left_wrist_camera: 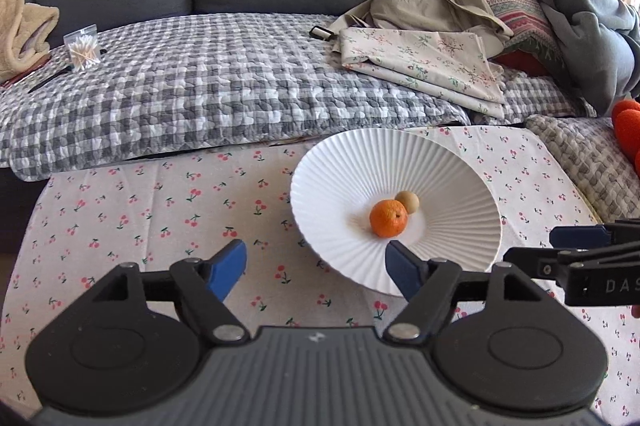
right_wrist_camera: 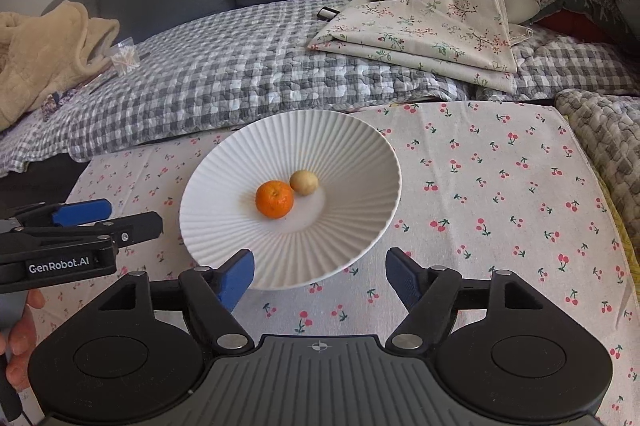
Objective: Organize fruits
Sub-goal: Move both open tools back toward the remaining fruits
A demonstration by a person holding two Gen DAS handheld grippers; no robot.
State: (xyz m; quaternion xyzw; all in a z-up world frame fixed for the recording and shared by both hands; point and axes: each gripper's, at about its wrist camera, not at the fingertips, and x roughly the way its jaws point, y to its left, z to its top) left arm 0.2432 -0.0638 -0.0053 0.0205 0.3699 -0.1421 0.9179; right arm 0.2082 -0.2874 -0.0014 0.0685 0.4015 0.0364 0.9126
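Orange and tan, the two fruits already sit touching at the centre of the ribbed white plate (right_wrist_camera: 360,161): a mandarin (right_wrist_camera: 274,199) with a smaller pale round fruit (right_wrist_camera: 304,181) at its 1 o'clock. The plate rests on the cherry-print tabletop (right_wrist_camera: 500,185). Both pairs of tongs hover just short of it, empty and spread wide: the left tongs (left_wrist_camera: 316,270) near the plate's 7 o'clock rim, the right tongs (right_wrist_camera: 320,274) at its 6 o'clock edge. No other fruit shows on the tabletop (orange shapes (left_wrist_camera: 628,129) at the far right of the left view are too cropped to identify). Judging by this, the placing step looks done or nearly so; the next move calls for finding any leftover fruit, or drawing back.
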